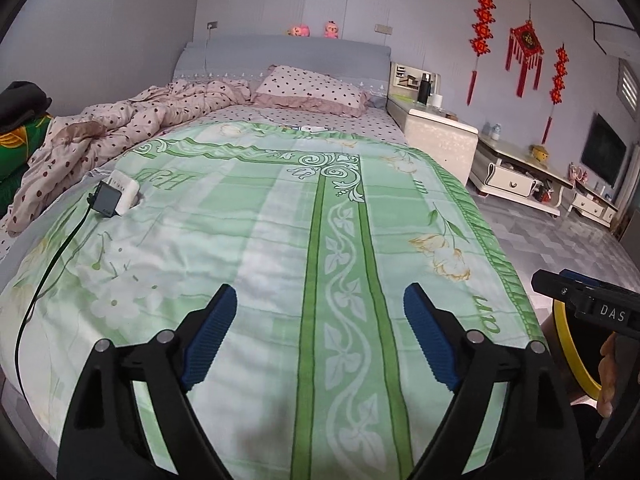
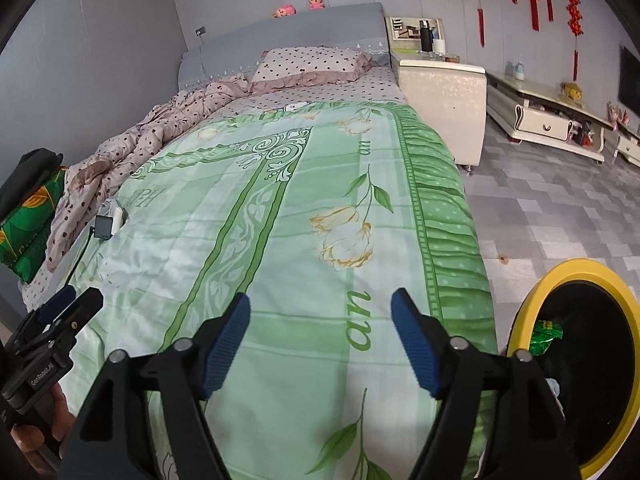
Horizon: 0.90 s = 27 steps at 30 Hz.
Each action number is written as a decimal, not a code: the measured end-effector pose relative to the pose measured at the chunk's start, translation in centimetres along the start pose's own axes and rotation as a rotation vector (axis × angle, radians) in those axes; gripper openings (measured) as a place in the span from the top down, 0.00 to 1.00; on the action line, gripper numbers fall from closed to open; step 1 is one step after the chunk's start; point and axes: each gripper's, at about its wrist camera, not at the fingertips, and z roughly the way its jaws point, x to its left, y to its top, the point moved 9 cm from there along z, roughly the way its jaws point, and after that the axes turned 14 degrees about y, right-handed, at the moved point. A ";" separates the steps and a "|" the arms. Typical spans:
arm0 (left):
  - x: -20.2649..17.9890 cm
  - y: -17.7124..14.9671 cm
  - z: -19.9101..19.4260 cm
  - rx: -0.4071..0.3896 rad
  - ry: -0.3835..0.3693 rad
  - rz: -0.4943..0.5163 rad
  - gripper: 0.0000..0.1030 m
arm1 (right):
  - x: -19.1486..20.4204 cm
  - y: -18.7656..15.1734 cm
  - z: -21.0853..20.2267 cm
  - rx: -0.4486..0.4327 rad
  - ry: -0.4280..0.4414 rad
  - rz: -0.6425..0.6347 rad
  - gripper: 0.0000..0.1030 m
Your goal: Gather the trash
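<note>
1. Grippers first: my left gripper [image 1: 316,336] hangs over the foot of the bed [image 1: 280,240] with its jaws spread wide and nothing between them.
2. My right gripper [image 2: 320,344] is likewise released and empty, above the bed's right part, near its frilled edge.
3. Trash: a green wrapper [image 2: 546,336] lies crumpled inside the bin [image 2: 520,312], against its left inner wall; I cannot tell its long axis or which way it points.
4. That bin, yellow-rimmed with a dark inside, stands on the floor [image 2: 560,208] just beside the bed's right edge, its round mouth tipped toward my right camera.
5. On the green floral cover, near the left edge, a white box [image 1: 126,190] lies with a dark device [image 1: 105,200] leaning against it, and a black cable [image 1: 48,272] runs from there toward the bed's foot.
</note>
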 end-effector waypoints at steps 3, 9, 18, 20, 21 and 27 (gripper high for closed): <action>1.2 -1.0 -0.3 -0.018 0.017 -0.003 0.11 | 0.5 -0.4 0.2 -0.033 0.002 -0.003 0.08; 1.8 -1.8 -1.9 -0.052 0.027 -0.011 0.08 | 1.1 -1.2 -0.2 -0.087 -0.042 -0.046 0.08; 2.2 -0.8 -6.7 -0.139 0.032 -0.054 0.08 | 2.2 -1.1 -5.1 -0.249 -0.155 -0.116 0.08; 2.1 -0.6 -8.0 -0.161 0.032 -0.065 0.08 | 2.6 -1.0 -6.4 -0.292 -0.185 -0.123 0.08; 2.1 -0.6 -8.6 -0.170 0.031 -0.069 0.08 | 2.7 -0.9 -6.9 -0.303 -0.204 -0.128 0.08; 1.8 -0.5 -11.6 -0.206 0.024 -0.076 0.08 | 3.5 -0.9 -9.4 -0.358 -0.232 -0.129 0.08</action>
